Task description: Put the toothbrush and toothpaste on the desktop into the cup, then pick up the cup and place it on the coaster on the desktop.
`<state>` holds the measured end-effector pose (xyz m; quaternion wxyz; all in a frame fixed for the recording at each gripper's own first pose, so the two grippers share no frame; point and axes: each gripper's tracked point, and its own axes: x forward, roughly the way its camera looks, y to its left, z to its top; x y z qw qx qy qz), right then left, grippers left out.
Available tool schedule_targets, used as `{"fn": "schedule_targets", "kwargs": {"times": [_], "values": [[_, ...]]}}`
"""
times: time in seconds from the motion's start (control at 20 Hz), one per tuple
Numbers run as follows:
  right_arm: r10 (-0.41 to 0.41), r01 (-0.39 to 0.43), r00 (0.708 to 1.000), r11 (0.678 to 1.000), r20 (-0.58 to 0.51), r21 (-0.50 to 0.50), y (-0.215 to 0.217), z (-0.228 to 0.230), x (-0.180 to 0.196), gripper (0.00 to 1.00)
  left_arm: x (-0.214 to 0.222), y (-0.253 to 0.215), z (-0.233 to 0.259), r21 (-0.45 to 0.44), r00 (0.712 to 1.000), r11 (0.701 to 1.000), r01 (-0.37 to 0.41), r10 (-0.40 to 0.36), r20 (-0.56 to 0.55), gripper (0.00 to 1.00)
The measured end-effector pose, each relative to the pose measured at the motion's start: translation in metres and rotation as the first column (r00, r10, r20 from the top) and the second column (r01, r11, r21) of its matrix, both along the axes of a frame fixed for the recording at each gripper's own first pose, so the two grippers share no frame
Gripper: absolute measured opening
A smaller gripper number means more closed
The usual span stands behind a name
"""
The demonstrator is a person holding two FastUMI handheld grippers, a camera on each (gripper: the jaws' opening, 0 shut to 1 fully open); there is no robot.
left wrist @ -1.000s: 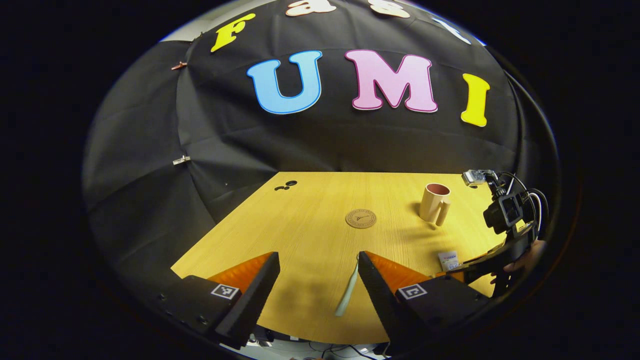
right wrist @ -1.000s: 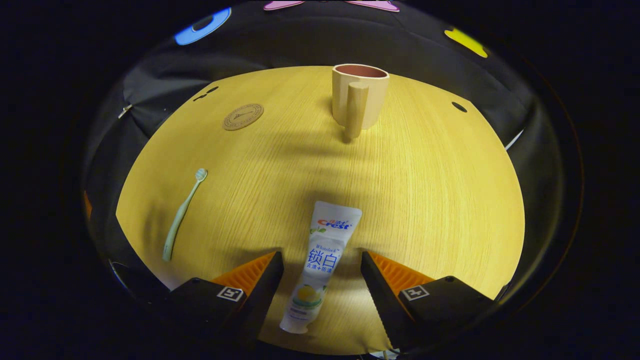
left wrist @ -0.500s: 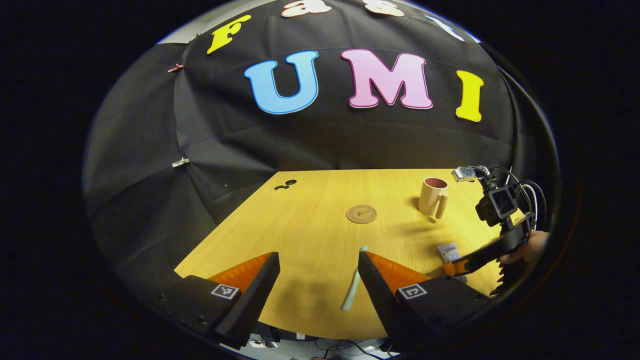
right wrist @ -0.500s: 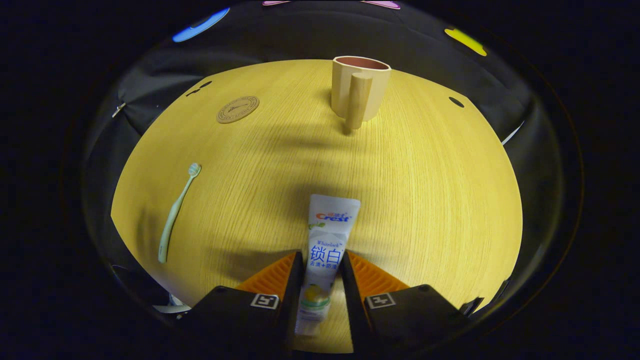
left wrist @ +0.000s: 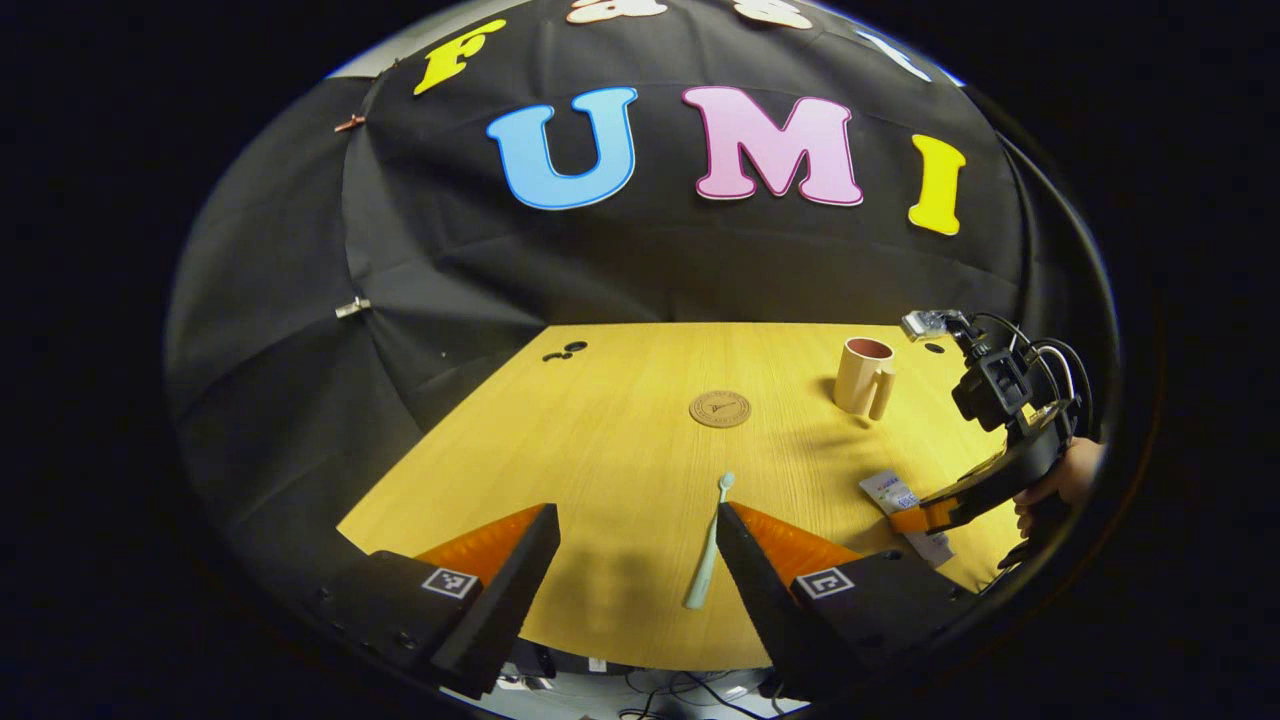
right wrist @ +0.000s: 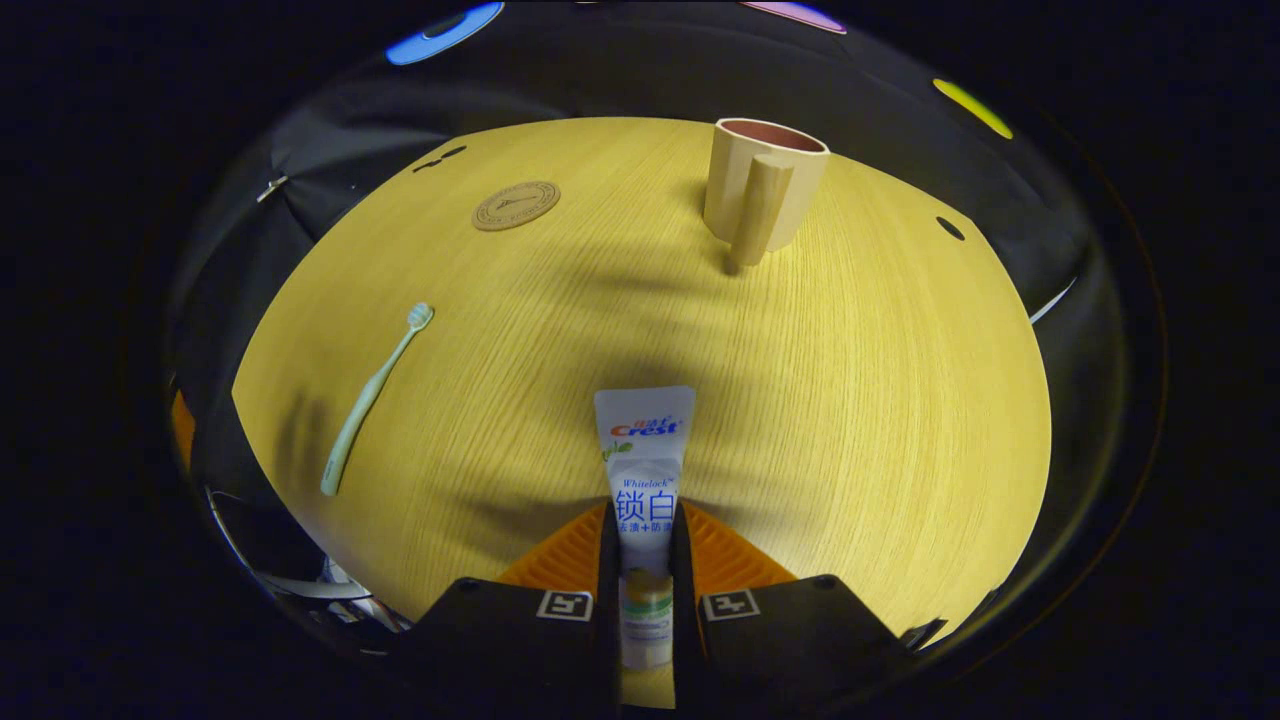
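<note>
Surface: a yellow wood-grain desktop (right wrist: 850,400) inside a booth hung with black cloth (left wrist: 300,330); a few small dark holes sit near its far edge.

Step in hand: picking up the toothpaste, by the look of it. The white squeezable toothpaste tube (right wrist: 645,470) sits between the right gripper (right wrist: 642,560) fingers, lower body pinched from both sides, flat crimped end pointing out toward the cup. Can't tell for sure if it's off the wood yet.

Right claw: closed down narrow on the tube, both pads pressing it.

Left claw: the left gripper (left wrist: 640,560) is spread wide with nothing in it, hovering low over the near edge. The pale green plastic toothbrush (left wrist: 708,545) lies flat just inside its right finger, not touched as far as I can see.

Cup: the beige mug with a chunky handle and reddish inside (right wrist: 762,190) stands upright and looks empty, toward the far right of the desk, well apart from both grippers.

Coaster: the round brown cork-like coaster (right wrist: 516,205) is bare, left of the cup.

Next move, my guess: carry the tube over the cup's mouth, tip it upright and let go, mind the handle side. Then the left one needs to centre on the toothbrush handle before closing.

Writing: tube has a red and blue brand logo, smaller print and big blue characters. Coaster has a stamped emblem, too small to make out. Square black-and-white marker tags (right wrist: 564,605) on the gripper bodies.
</note>
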<state>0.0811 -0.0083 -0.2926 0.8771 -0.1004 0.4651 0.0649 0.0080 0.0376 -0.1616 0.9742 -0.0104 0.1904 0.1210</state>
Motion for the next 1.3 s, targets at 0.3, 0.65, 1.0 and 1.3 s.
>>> {"fn": "schedule_targets", "kwargs": {"times": [0.3,0.65,1.0,1.3], "values": [[-0.008,0.006,0.999,0.998,0.037,0.056,-0.014,0.023,-0.011,0.24,0.033,-0.013,-0.04,-0.083,0.985,0.989,0.125,-0.134,-0.106,0.99],[-0.069,0.057,0.99,0.993,0.12,0.106,-0.055,0.066,-0.031,0.24,0.072,-0.035,-0.095,-0.119,0.931,0.969,0.216,-0.241,-0.275,0.96],[-0.113,0.093,0.985,0.984,0.131,0.152,-0.09,0.089,-0.066,0.24,0.081,-0.03,-0.132,-0.104,0.87,0.971,0.214,-0.238,-0.431,0.91],[-0.114,0.086,0.984,0.977,0.136,0.194,-0.086,0.093,-0.071,0.24,0.085,-0.038,-0.14,-0.16,0.823,0.964,0.213,-0.266,-0.503,0.77]]}}
